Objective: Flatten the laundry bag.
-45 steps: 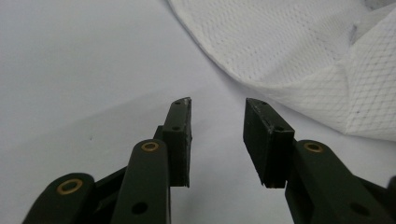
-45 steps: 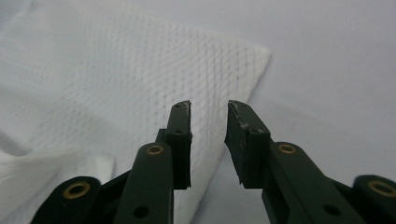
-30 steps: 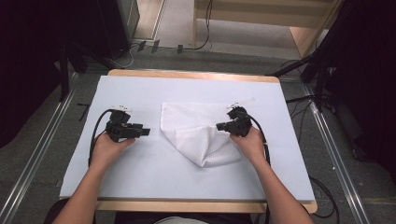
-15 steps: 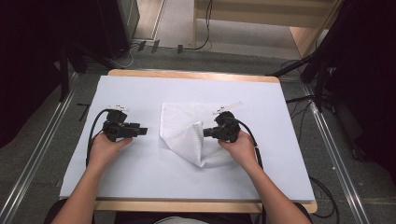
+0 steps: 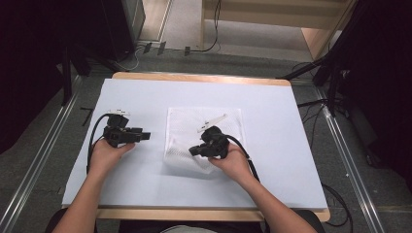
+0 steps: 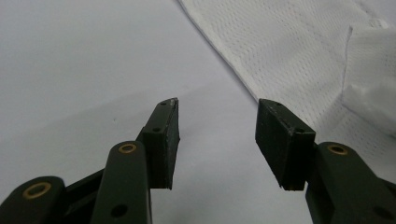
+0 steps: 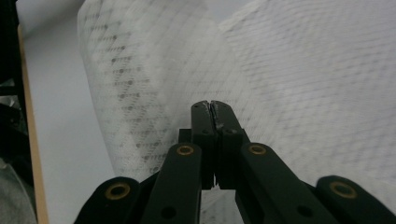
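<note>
The cloth (image 5: 194, 131) is white, woven in a fine mesh of small dots and diamonds. The left claw (image 5: 145, 136) and right claw (image 5: 193, 151) are black, with brass-coloured rivets. The counter (image 5: 272, 126) is pale bluish white with a light wood edge.

Left gripper (image 5: 145, 136) low, pointing right, jaws apart and just been opening, nothing between; right gripper (image 5: 193, 150) clamped, pointing left.
</note>
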